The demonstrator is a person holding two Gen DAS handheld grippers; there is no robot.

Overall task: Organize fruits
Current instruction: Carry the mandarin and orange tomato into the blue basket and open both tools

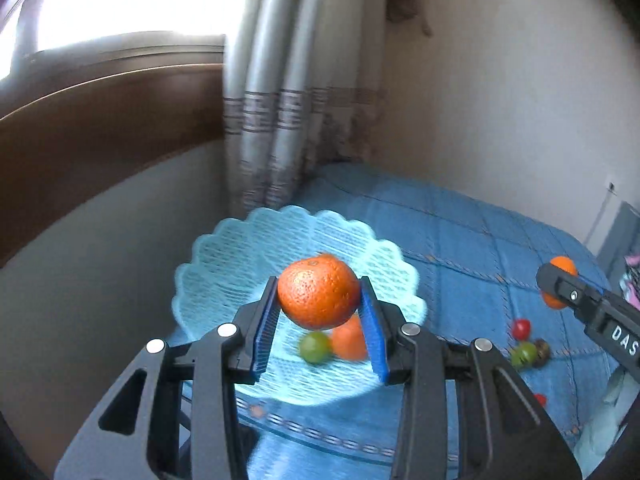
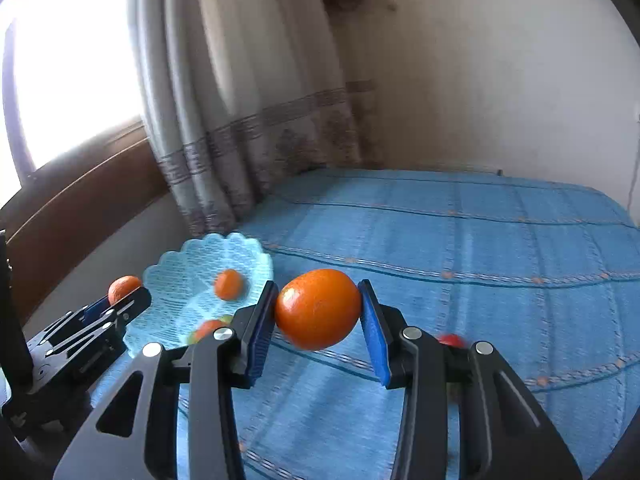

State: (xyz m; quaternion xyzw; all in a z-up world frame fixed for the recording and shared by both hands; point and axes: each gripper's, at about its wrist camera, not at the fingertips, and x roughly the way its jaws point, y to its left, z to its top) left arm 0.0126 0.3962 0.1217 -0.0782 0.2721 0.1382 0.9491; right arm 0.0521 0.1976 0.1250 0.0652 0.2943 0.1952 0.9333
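Meanwhile the left gripper (image 1: 320, 312) clamped an orange (image 1: 319, 293) above the pale blue basket (image 1: 224, 264) (two fruits inside), while the right gripper (image 2: 318, 320) pinched another orange (image 2: 318, 308) over the blue bedspread (image 2: 480, 248).

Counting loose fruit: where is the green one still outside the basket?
Left wrist view, lower right: green fruit on the blue cloth, below a red fruit.
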